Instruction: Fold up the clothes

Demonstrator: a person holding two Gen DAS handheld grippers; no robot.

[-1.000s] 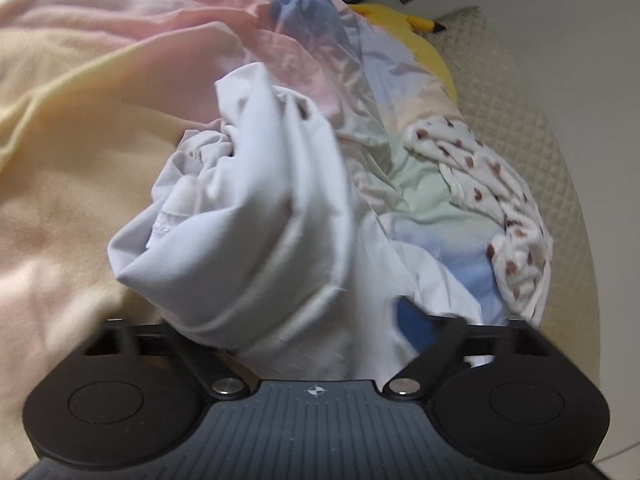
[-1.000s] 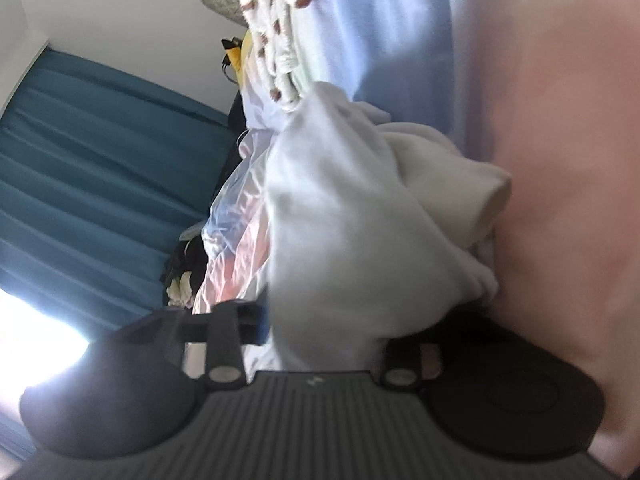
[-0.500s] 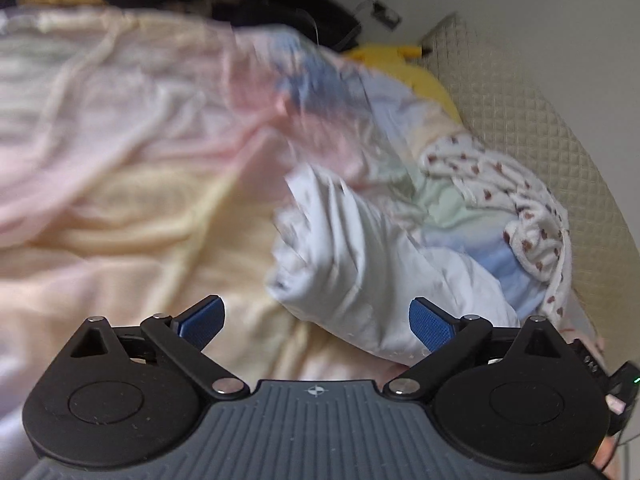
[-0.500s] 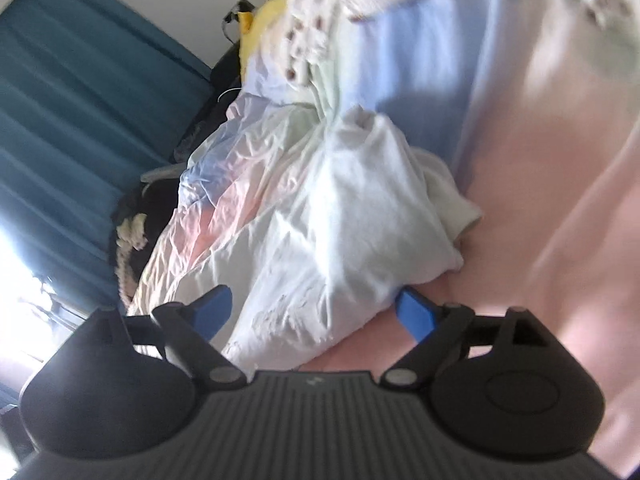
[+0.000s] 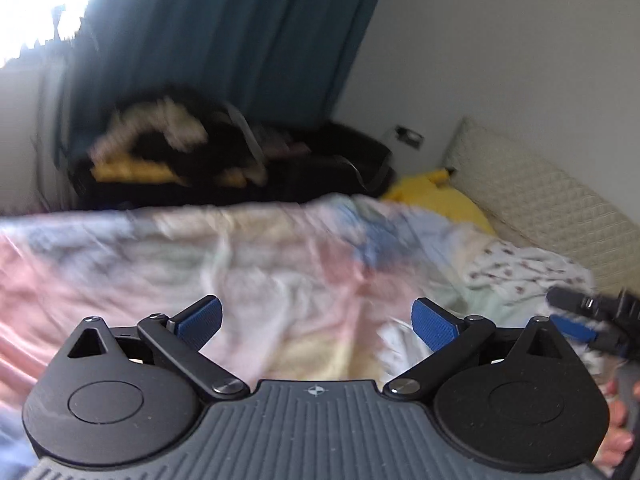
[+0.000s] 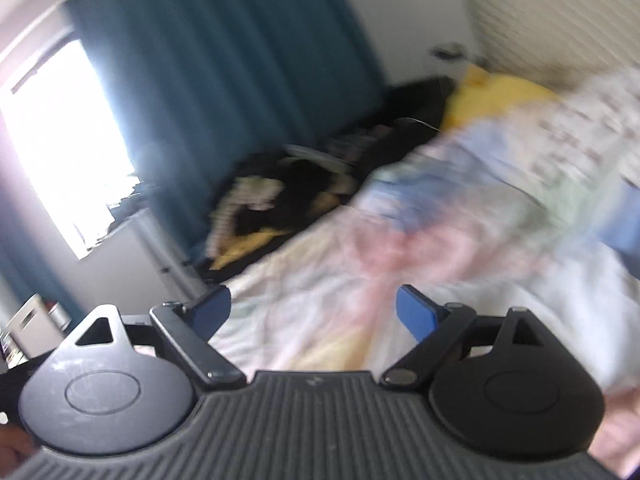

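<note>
Both grippers hang above the bed [image 5: 120, 264], jaws spread wide and holding nothing: the left gripper [image 5: 316, 322] and the right gripper [image 6: 312, 308]. The white garment [image 5: 394, 350] lies crumpled below the left gripper's right finger, near the quilted headboard [image 5: 552, 204].

Bedspread [image 5: 260, 264] fills mid-frame, bags [image 5: 240, 160] piled behind it, curtain [image 5: 224, 40] upper left, pillow [image 5: 540, 208] far right.

No legible text or labels anywhere.
</note>
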